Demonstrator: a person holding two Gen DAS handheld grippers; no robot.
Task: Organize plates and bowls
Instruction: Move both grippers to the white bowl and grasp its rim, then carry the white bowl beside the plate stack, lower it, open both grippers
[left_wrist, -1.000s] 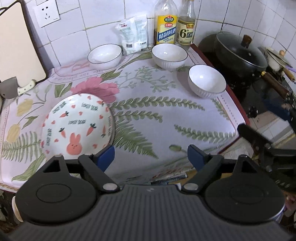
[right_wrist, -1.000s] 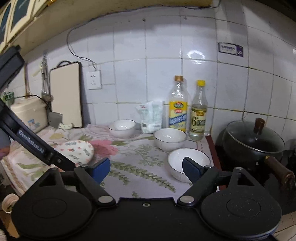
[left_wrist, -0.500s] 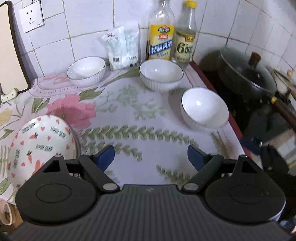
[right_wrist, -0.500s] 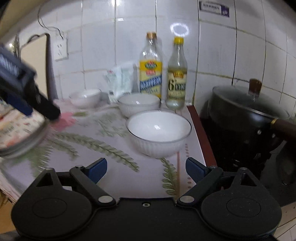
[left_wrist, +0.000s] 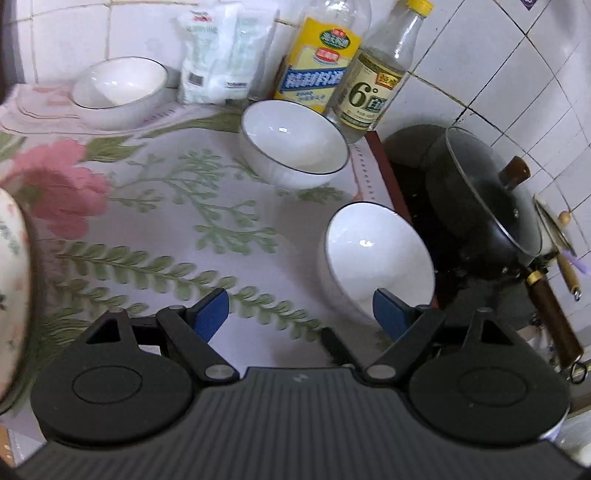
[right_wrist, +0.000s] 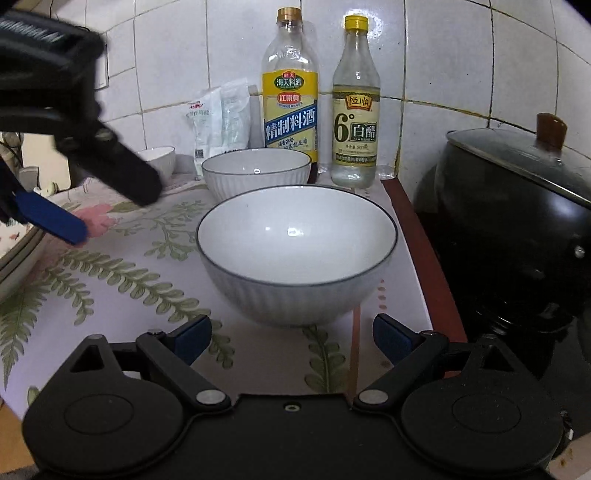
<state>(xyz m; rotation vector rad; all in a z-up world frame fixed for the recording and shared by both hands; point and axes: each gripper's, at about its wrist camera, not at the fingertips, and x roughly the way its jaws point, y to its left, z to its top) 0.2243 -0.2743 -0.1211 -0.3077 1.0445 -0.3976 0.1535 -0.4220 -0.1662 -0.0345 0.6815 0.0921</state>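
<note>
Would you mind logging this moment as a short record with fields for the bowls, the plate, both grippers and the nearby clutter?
white bowls: three; nearest bowl, middle bowl, far bowl
patterned plate: left edge of the floral cloth
right gripper: open, empty, facing the nearest bowl
left gripper: open, empty
clutter: two bottles, white packet, lidded black pot

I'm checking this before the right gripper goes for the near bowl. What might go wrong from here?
1. The near bowl sits close to the counter's right edge by the black pot; a push rightward may slide it off.
2. The left gripper is also closing in on this bowl, so it may collide with the right gripper.
3. The back bowl stands just behind; a forward shove could knock them together.
</note>
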